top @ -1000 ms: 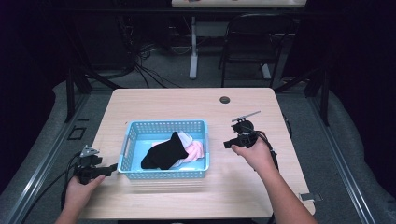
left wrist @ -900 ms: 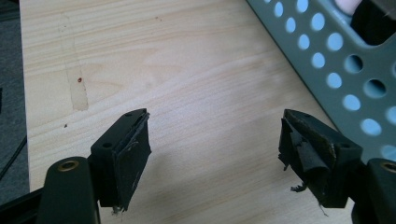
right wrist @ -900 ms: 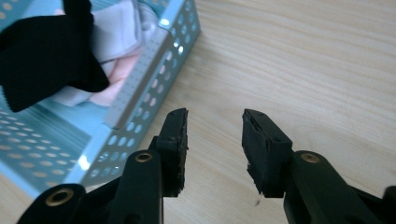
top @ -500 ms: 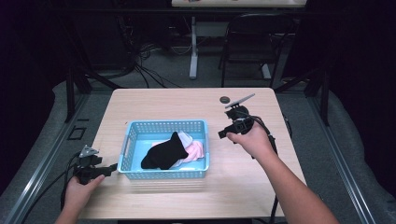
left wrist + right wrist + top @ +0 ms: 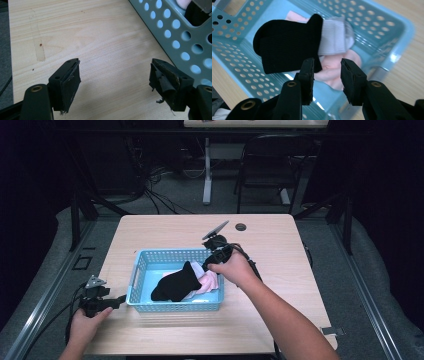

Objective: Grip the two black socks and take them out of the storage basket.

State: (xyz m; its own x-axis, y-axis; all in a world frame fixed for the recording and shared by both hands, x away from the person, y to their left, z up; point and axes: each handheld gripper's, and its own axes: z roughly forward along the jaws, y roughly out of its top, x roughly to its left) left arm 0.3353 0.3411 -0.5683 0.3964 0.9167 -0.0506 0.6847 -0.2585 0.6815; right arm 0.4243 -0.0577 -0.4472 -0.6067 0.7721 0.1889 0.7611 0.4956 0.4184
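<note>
A light blue perforated basket (image 5: pixel 172 254) sits at the middle of the wooden table. In it a black sock (image 5: pixel 175 284) lies over a white sock (image 5: pixel 197 267) and a pink cloth (image 5: pixel 211 282). My right gripper (image 5: pixel 212 263) hovers over the basket's right end, pointing down into it. In the right gripper view its jaws (image 5: pixel 327 80) have just been opening slightly and stand open with nothing between them, above the pink cloth (image 5: pixel 332 67), beside the black sock (image 5: pixel 287 47) and white sock (image 5: pixel 334 37). My left gripper (image 5: pixel 120 299) rests open left of the basket (image 5: pixel 185 37), nothing between its pads (image 5: pixel 115 80).
A small round black grommet (image 5: pixel 241 226) is set in the table's far side. Bare wood (image 5: pixel 280 320) lies to the right and in front of the basket. A chair (image 5: pixel 270 165) and loose cables (image 5: pixel 160 195) are on the floor beyond the table.
My right hand has swung left from the table's right side, past the far right corner of the basket, to above the clothes. The left gripper has stayed in place.
</note>
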